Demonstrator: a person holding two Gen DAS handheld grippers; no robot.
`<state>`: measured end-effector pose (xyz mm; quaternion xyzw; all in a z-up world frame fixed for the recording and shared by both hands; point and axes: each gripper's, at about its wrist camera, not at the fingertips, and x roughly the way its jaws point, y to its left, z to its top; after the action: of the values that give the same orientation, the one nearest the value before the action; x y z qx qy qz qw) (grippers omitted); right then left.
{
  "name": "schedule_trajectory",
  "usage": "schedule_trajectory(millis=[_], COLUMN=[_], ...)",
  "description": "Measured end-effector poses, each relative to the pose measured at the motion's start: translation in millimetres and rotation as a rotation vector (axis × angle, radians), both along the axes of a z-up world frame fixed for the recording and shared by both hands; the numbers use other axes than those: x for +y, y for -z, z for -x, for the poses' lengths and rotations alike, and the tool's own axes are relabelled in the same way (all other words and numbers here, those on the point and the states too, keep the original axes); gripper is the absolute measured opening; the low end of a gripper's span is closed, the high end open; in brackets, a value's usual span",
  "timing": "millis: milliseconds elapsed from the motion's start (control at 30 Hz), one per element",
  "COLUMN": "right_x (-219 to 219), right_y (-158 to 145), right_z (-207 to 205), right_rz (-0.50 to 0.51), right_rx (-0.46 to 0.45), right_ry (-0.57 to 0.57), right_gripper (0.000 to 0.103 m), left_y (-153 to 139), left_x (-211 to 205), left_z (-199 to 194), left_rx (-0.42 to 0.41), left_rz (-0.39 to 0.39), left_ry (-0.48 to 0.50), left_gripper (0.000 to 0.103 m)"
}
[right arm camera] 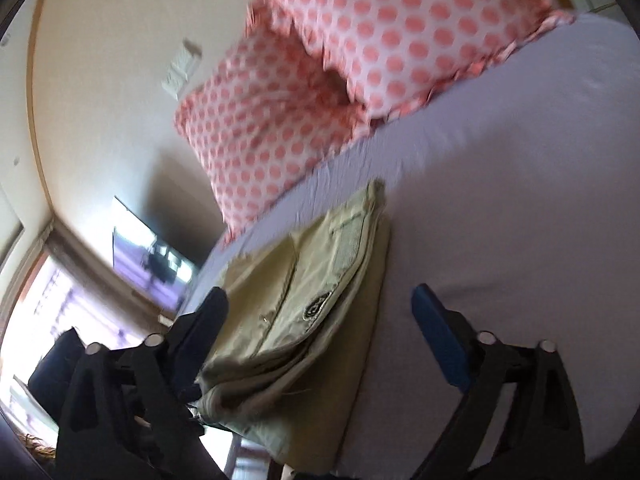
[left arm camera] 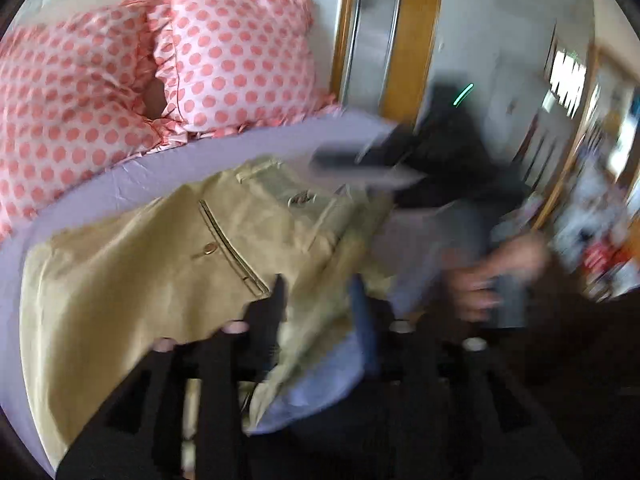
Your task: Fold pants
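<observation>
Khaki pants (left arm camera: 160,264) lie folded on a lavender bed sheet (left arm camera: 168,168); a back pocket with a button faces up. My left gripper (left arm camera: 320,296) stands over the pants' right edge, near the waistband; its jaws are apart with khaki cloth between them, and it is blurred. In the right wrist view the pants (right arm camera: 312,304) lie as a folded stack with the waistband and a round label showing. My right gripper (right arm camera: 320,304) is open wide, its fingers on either side of the stack, just above it. The right gripper also shows blurred in the left wrist view (left arm camera: 360,164).
Two pink polka-dot pillows (left arm camera: 224,56) lie at the head of the bed against the wall. A wooden door frame (left arm camera: 416,36) stands beyond the bed. A cluttered shelf (left arm camera: 592,216) is at the right. The bed's edge runs beside the pants (right arm camera: 208,264).
</observation>
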<state>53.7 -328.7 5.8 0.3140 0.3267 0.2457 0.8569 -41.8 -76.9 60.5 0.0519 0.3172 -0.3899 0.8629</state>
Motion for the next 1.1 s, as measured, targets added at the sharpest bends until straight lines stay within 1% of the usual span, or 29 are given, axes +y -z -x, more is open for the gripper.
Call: schedule_trajectory(millis=[33,67,100,133,167,200,233,267,300,333,367,400,467,500,533,567,600,633,667,700,733,767,800,833,900,1000,1067,1100], right_x=[3.3,7.1,9.1,12.1,14.2,16.8,19.4,21.0,25.2,26.6,27.2,27.1,26.5,27.0,27.6,27.5,25.0,21.8,17.3,13.0,9.2,7.7,7.6,8.0,10.9,16.4,20.7,21.2], right_y=[2.3,6.2,8.6,9.8,9.9,10.6,12.7,13.7,14.1,13.8,13.6,14.1,14.6,14.8,16.3,17.6,21.3,24.7,29.8,34.6,39.1,40.5,39.4,36.7,23.5,-6.0,-30.0,-40.8], right_z=[-4.5,-12.5,-17.6,-21.6,-23.6,-28.3,-31.5,-35.1,-38.4,-38.7,-40.2,-42.3,-48.0,-50.0,-51.2,-52.0,-53.0,-54.4,-56.3,-57.1,-58.0,-58.2,-59.2,-60.1,-64.2,-77.6,-94.0,-105.0], right_rz=[0.016,0.043,0.061,0.094,0.106,0.106,0.099,0.092,0.108,0.117,0.116,0.107,0.076,0.070,0.068,0.067,0.036,-0.012,-0.081,-0.145,-0.214,-0.255,-0.283,-0.305,-0.320,-0.296,-0.244,-0.228], right_rx=[0.017,0.041,0.054,0.055,0.054,0.055,0.058,0.062,0.054,0.050,0.046,0.046,0.049,0.050,0.052,0.056,0.067,0.079,0.096,0.107,0.119,0.125,0.124,0.119,0.101,0.062,0.022,0.003], right_ry=[-0.013,-0.027,-0.033,-0.033,-0.036,-0.048,-0.064,-0.082,-0.089,-0.090,-0.091,-0.092,-0.097,-0.103,-0.111,-0.113,-0.125,-0.140,-0.158,-0.170,-0.181,-0.185,-0.190,-0.196,-0.204,-0.226,-0.226,-0.220], right_gripper=[0.081,0.076,0.069,0.068,0.067,0.060,0.057,0.053,0.052,0.052,0.052,0.052,0.051,0.047,0.043,0.036,0.026,0.022,0.017,0.015,0.014,0.013,0.012,0.012,0.011,0.010,0.010,0.010], left_y=[-9.5,-18.3,-22.4,-23.3,-18.7,-14.1,-4.6,1.6,9.1,13.6,21.9,25.7,33.3,34.7,35.5,37.3,37.5,38.8,40.4,42.6,46.9,49.6,50.3,45.5,33.7,7.2,-19.2,-26.9], left_x=[28.6,47.6,61.7,85.2,116.9,132.3,154.8,166.0,174.9,178.0,181.2,180.6,179.7,178.8,177.5,175.9,173.7,175.1,177.3,182.7,189.5,192.5,192.9,188.2,178.7,170.4,161.4,159.5], left_z=[-1.1,-9.5,-18.1,-29.8,-51.4,-63.0,-81.4,-92.3,-103.6,-111.1,-123.4,-130.5,-143.6,-149.9,-156.6,-163.5,-172.3,-177.1,-182.5,-187.5,-190.4,-192.7,-193.3,-189.9,-185.6,-189.4,-203.2,-211.7], left_rx=[0.009,0.007,0.004,0.004,0.028,0.059,0.127,0.165,0.205,0.226,0.260,0.278,0.321,0.333,0.347,0.370,0.383,0.395,0.412,0.446,0.490,0.522,0.528,0.490,0.440,0.381,0.294,0.272], left_rz=[0.060,0.082,0.085,0.075,0.043,0.034,0.039,0.047,0.052,0.050,0.035,0.025,0.035,0.046,0.058,0.078,0.092,0.120,0.150,0.207,0.269,0.301,0.302,0.256,0.194,0.180,0.146,0.143], left_ry=[-0.047,-0.114,-0.169,-0.267,-0.404,-0.460,-0.507,-0.526,-0.526,-0.521,-0.518,-0.517,-0.476,-0.464,-0.449,-0.426,-0.416,-0.408,-0.399,-0.390,-0.378,-0.370,-0.375,-0.382,-0.399,-0.393,-0.408,-0.416], left_gripper=[0.056,0.056,0.057,0.057,0.058,0.058,0.058,0.058,0.058,0.058,0.058,0.058,0.059,0.060,0.063,0.066,0.068,0.067,0.064,0.043,0.010,0.009,0.007,0.006,0.005,0.004,0.004,0.004])
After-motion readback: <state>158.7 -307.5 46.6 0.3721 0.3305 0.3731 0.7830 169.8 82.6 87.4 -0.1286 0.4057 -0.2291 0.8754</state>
